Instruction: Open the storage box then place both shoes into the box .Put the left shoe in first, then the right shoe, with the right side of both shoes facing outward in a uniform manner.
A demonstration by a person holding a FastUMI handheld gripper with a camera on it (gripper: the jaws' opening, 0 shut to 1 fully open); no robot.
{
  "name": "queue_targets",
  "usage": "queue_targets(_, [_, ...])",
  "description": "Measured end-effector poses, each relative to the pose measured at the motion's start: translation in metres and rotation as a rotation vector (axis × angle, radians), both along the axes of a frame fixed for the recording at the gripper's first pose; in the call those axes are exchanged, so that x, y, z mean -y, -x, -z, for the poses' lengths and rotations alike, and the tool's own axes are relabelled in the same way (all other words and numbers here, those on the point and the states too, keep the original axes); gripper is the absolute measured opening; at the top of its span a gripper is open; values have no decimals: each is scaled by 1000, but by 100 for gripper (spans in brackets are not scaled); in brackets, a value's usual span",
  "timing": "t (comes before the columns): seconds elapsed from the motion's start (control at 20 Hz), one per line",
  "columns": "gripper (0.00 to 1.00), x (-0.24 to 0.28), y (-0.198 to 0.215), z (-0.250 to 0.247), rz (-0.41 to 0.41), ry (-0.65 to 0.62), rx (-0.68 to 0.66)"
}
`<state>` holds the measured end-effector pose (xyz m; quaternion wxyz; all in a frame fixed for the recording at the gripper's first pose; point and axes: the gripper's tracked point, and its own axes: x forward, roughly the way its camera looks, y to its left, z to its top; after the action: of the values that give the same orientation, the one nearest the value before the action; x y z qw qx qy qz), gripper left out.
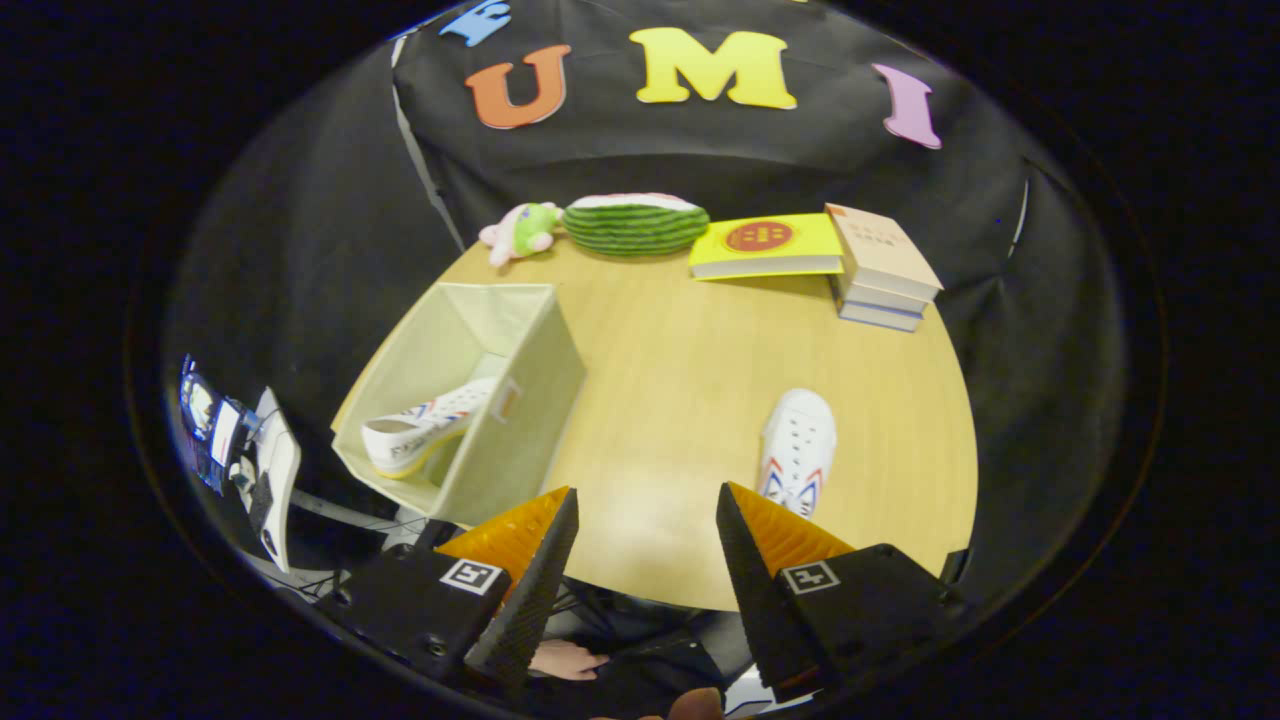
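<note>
Claw [647, 500] spread, empty; right shoe [797, 450] beside it, toe pointing away.

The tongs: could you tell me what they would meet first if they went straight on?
Probably bare table: the open tongs hold nothing, the storage box lies left of that line, the white shoe right; depth is unclear.

Toe of the left shoe [425, 432] is hidden behind the storage box [520, 420] wall. Heel end of the right shoe [797, 450] is covered by one of the fingers [765, 550]. Bench [680, 400] near edge is blocked by the fingers. Book [768, 245] cover print too small to read.
</note>
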<state>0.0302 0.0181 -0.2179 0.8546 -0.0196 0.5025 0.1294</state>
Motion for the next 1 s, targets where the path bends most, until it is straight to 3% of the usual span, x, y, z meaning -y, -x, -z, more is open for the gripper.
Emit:
queue_targets(0.2, [87,69,-7,60,122,-10,-101])
queue_targets(0.45, [87,110,-13,121,185,-13,-205])
queue_targets(0.9, [85,114,-31,181,196,-67,-313])
queue_targets(1.0, [74,108,-34,182,168,-96,-316])
